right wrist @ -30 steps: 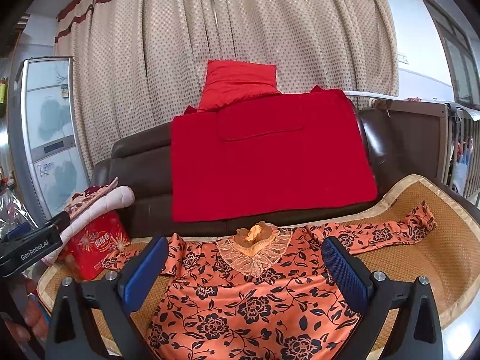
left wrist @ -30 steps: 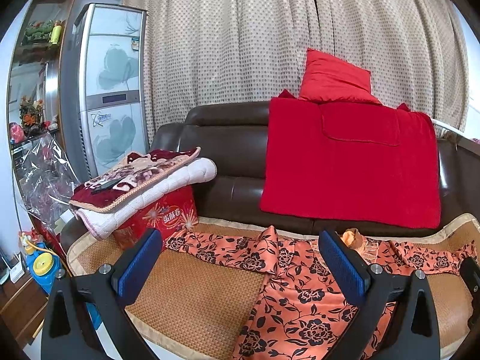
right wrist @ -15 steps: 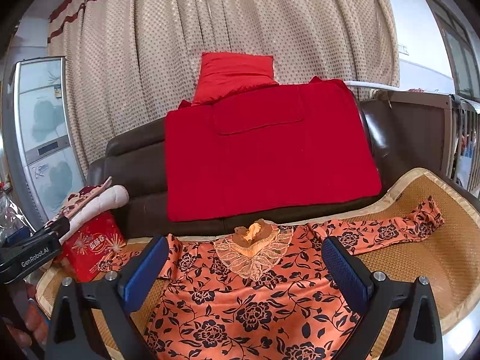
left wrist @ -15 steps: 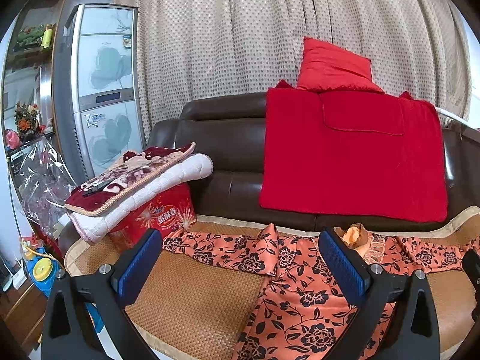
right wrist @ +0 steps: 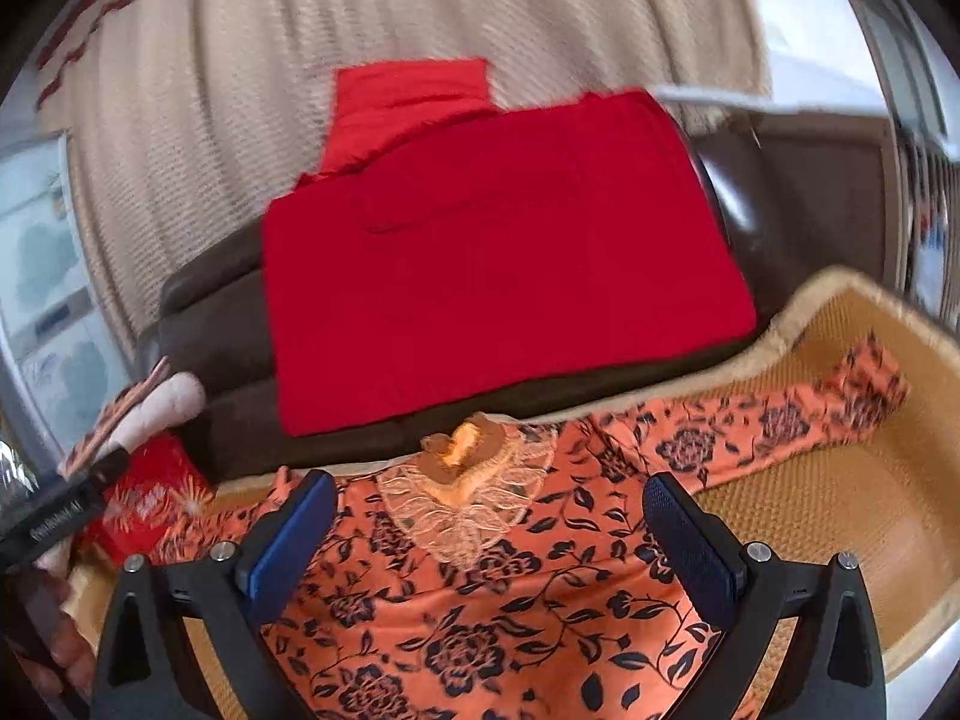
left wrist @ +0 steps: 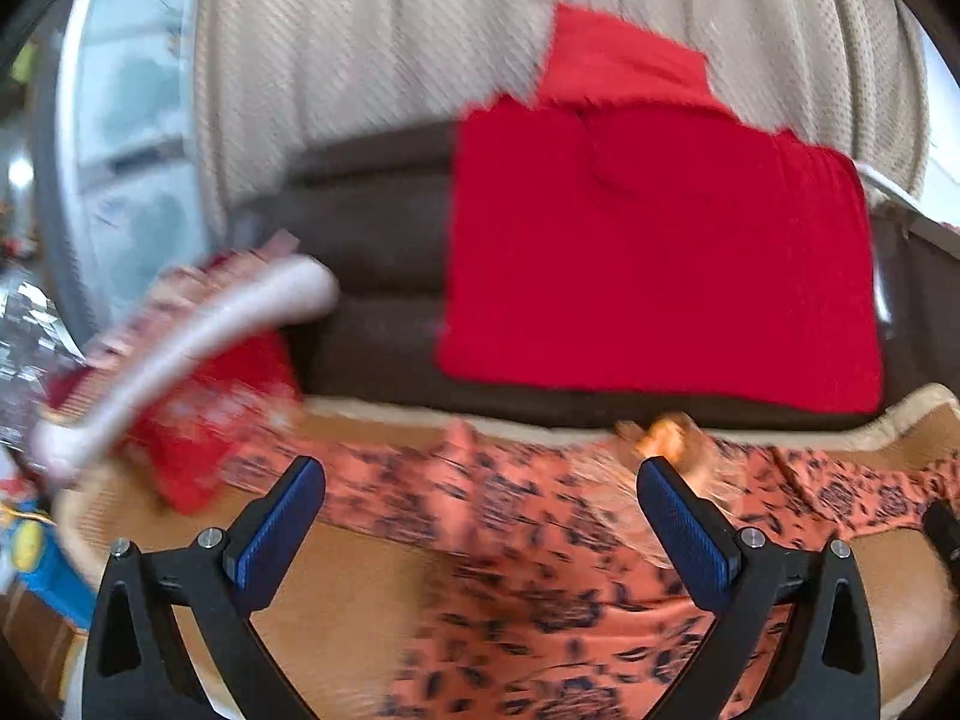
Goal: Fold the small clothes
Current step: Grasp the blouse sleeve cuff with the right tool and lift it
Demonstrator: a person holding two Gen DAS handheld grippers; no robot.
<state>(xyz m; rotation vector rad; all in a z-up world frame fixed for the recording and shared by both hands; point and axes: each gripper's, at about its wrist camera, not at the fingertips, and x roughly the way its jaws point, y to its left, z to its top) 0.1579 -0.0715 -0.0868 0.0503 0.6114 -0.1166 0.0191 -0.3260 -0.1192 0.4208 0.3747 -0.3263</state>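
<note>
Nearest each camera, a black two-finger claw with blue pads fills the lower frame. The left claw (left wrist: 480, 516) is spread wide and holds nothing; its pads (left wrist: 279, 525) hang above the cloth without touching it. The right claw (right wrist: 489, 525) is spread just as wide and is also empty, one finger to each side of the garment's chest.

Under both claws lies the blouse (right wrist: 480, 600), orange with black flowers, spread front-up on a woven mat (right wrist: 840, 480) that covers the sofa seat. Its lace collar (right wrist: 465, 510), with an orange trim at the neck, sits between the right claw's fingers, a little beyond the tips. One sleeve (right wrist: 780, 426) stretches out toward the right across the mat. In the left view the blouse (left wrist: 540, 540) is smeared by motion blur, so its print and folds are hard to make out, and its lower part is cut off by the frame edge.

At the lower left of the right view, part of the left claw's body and a hand (right wrist: 54, 648) gripping it show, cut off by the edge.

On the seat's left end stands a red box (right wrist: 150, 498) with folded bedding (left wrist: 180, 324) stacked on it, blurred in the left view.

Behind the seat rises the dark brown sofa back (right wrist: 210, 312), draped with a red blanket (right wrist: 498, 276). A red cushion (right wrist: 408, 102) rests on top. Farthest back hang beige curtains (right wrist: 240, 60), with a pale cabinet (left wrist: 132, 132) at the far left.
</note>
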